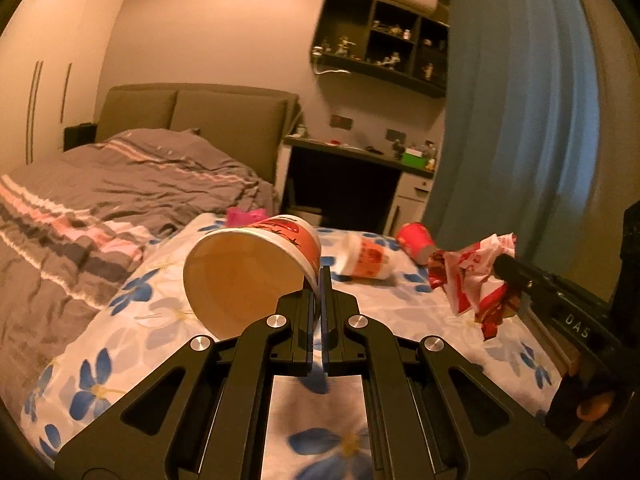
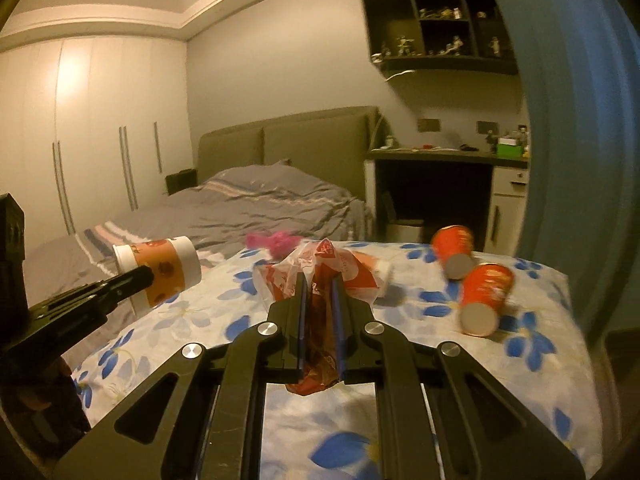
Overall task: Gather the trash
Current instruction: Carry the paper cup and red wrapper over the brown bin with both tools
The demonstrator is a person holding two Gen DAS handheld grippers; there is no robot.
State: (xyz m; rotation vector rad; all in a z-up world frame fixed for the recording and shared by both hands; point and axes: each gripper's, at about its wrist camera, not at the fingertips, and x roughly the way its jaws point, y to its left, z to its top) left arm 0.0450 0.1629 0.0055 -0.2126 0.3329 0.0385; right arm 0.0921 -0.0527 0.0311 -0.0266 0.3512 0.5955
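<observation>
My left gripper (image 1: 322, 275) is shut on the rim of a white paper cup with an orange band (image 1: 248, 272), held above the bed with its mouth facing the camera. In the right wrist view that cup (image 2: 164, 272) hangs at the left on the left gripper (image 2: 145, 277). My right gripper (image 2: 319, 282) is shut on a crumpled red-and-white wrapper (image 2: 320, 258), lifted off the bed; in the left wrist view the wrapper (image 1: 476, 276) is at the right. On the floral blanket (image 2: 400, 364) lie two red cups (image 2: 454, 252) (image 2: 486, 300), another white-and-orange cup (image 1: 370, 260) and a pink scrap (image 2: 276, 240).
A grey striped duvet (image 1: 132, 176) covers the far half of the bed, with the headboard (image 2: 288, 144) behind. A desk with small items (image 2: 444, 154) and wall shelves (image 2: 432, 28) stand at the back right. A blue curtain (image 2: 580, 120) hangs close on the right.
</observation>
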